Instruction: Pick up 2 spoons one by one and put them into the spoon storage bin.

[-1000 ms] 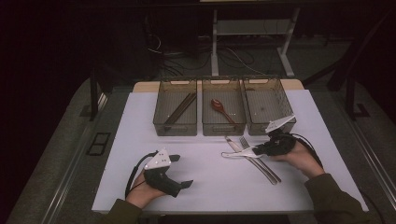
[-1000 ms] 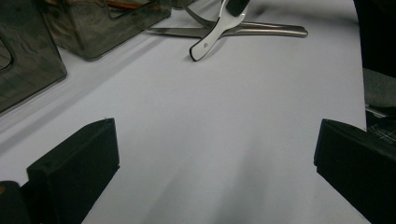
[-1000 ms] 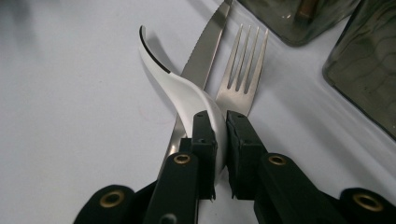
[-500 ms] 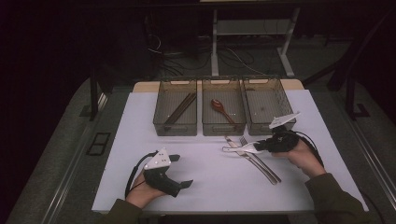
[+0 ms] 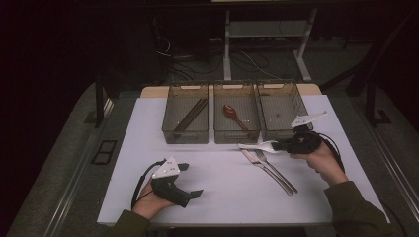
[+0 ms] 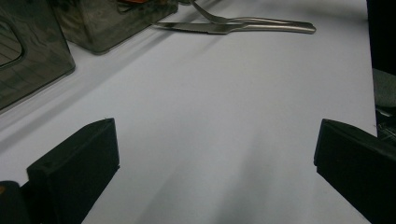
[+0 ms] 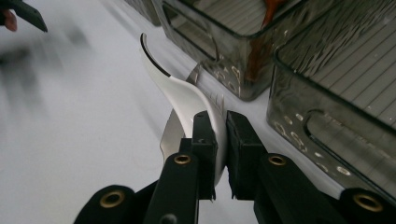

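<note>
One white spoon (image 7: 187,100) is hanging above the bench (image 5: 227,182), just before the bins, clamped by its handle in your right gripper (image 7: 218,140) fingers. Your left gripper (image 6: 210,158) fingers are standing apart, empty. With so narrow a pinch, the spoon could be swivelling or slipping out.

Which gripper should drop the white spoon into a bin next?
Right. The right gripper is already shut on the white plastic spoon, beside the smoky clear plastic bins. The left gripper sits open near the table's front edge, away from the bins.
</note>
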Available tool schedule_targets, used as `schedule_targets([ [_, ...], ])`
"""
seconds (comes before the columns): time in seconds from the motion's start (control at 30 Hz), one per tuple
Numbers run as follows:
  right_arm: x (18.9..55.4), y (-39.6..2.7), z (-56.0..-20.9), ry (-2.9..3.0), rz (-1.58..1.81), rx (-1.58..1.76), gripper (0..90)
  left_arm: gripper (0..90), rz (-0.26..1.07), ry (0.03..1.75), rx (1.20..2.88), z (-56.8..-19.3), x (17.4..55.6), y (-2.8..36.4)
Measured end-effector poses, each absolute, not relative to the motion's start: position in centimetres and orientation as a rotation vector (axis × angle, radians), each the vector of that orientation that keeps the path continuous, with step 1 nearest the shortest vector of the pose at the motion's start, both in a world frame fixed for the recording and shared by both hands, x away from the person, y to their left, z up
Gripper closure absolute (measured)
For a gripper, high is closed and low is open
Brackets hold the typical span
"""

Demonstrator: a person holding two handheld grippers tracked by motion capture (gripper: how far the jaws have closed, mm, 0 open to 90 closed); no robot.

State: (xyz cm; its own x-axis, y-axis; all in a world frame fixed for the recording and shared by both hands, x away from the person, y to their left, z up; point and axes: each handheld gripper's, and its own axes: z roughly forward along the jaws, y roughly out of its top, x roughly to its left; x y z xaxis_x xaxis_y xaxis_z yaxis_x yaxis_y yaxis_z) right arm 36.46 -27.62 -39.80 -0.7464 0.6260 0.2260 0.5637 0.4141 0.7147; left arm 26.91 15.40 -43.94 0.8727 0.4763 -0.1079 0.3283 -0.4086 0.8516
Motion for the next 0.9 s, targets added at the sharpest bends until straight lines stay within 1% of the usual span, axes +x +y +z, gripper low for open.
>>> schedule_targets([
  [0.47, 37.2, -27.6, -37.4, 2.465, 1.338, 1.107, 81.8, 0.0, 0.184, 0.577, 2.042, -43.9, 26.9, 15.3],
  [0.9, 38.2, -26.8, -36.7, 2.422, 1.365, 1.104, 81.7, 0.0, 0.184, 0.575, 2.042, -43.9, 26.9, 15.2],
])
